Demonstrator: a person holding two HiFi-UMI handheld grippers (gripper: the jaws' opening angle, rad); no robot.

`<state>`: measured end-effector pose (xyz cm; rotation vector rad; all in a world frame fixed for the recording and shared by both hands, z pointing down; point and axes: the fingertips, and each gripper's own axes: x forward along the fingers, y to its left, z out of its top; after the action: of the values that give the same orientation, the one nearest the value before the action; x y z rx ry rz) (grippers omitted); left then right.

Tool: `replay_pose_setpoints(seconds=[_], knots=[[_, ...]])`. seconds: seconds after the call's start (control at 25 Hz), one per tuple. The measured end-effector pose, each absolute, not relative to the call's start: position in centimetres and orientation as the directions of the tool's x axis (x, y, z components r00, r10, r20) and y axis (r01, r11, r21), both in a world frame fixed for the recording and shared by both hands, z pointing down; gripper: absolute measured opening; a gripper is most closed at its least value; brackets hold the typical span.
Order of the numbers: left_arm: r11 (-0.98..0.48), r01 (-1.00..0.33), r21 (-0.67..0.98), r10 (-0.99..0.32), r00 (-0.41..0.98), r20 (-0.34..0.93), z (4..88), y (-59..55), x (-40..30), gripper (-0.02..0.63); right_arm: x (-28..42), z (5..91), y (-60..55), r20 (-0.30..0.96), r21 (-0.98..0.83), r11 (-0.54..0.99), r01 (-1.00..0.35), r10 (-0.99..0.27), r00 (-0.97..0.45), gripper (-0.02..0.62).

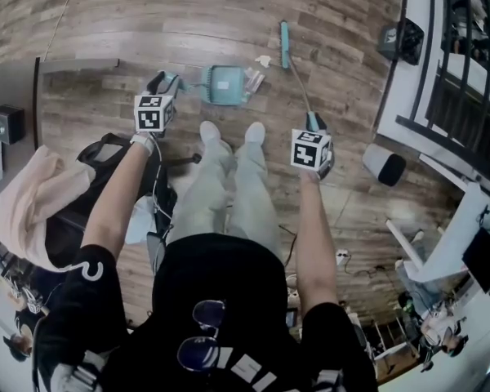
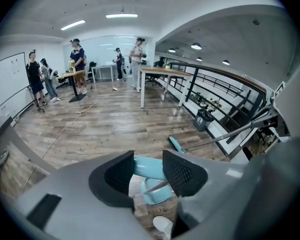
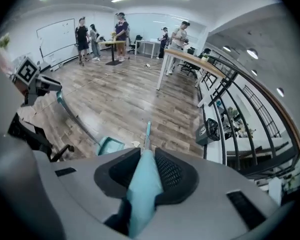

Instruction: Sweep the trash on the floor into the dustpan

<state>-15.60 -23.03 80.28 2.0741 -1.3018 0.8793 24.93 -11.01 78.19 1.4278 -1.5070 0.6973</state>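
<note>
A teal dustpan [image 1: 226, 85] [image 2: 157, 191] [image 3: 109, 145] stands on the wood floor in front of the person's shoes. My left gripper [image 1: 165, 80] [image 2: 147, 171] has its jaws apart, with the teal grip of the dustpan's handle [image 2: 144, 166] between them. My right gripper [image 1: 314, 126] [image 3: 146, 169] is shut on the broom's teal handle [image 3: 142, 184]. The broom head [image 1: 284, 43] [image 3: 147, 131] rests on the floor beyond the dustpan, to its right. A white scrap [image 1: 264, 60] and a clear wrapper [image 1: 253, 78] lie between the broom head and the dustpan.
A black chair [image 1: 106, 186] draped with a pink cloth [image 1: 24, 202] stands close on the left. On the right are a black railing [image 1: 441, 96], a black bin [image 1: 404, 39] and a grey cylinder [image 1: 384, 166]. People stand at tables [image 2: 75, 76] far across the room.
</note>
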Motion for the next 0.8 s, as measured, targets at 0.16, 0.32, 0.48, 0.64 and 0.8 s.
replay_pose_setpoints(seconds=[0.16,0.32,0.48,0.64,0.8], knots=[[-0.372,-0.924,0.093,-0.578,0.309,0.756,80.3,-23.2,-15.6,0.169,24.8,80.9,-12.7,0.905,0.236,0.289,-0.928,-0.414,0.101,0.084],[-0.356,-0.93,0.095,-0.584,0.301,0.754,80.1,-23.4,-15.5,0.169,24.2,83.6,-13.4,0.926,0.244,0.37,-0.896,-0.365,0.101,0.084],[-0.355,-0.931,0.09,-0.592,0.298,0.749,80.2,-23.2,-15.5,0.169,23.2,85.2,-13.7,0.937,0.253,0.451,-0.856,-0.335,0.1,0.084],[-0.354,-0.931,0.085,-0.599,0.295,0.745,80.2,-23.2,-15.5,0.169,21.2,85.5,-13.6,0.946,0.258,0.575,-0.776,-0.315,0.081,0.084],[-0.348,-0.934,0.085,-0.6,0.292,0.745,80.2,-23.1,-15.5,0.169,19.4,85.7,-12.6,0.954,0.253,0.649,-0.718,-0.29,0.075,0.083]])
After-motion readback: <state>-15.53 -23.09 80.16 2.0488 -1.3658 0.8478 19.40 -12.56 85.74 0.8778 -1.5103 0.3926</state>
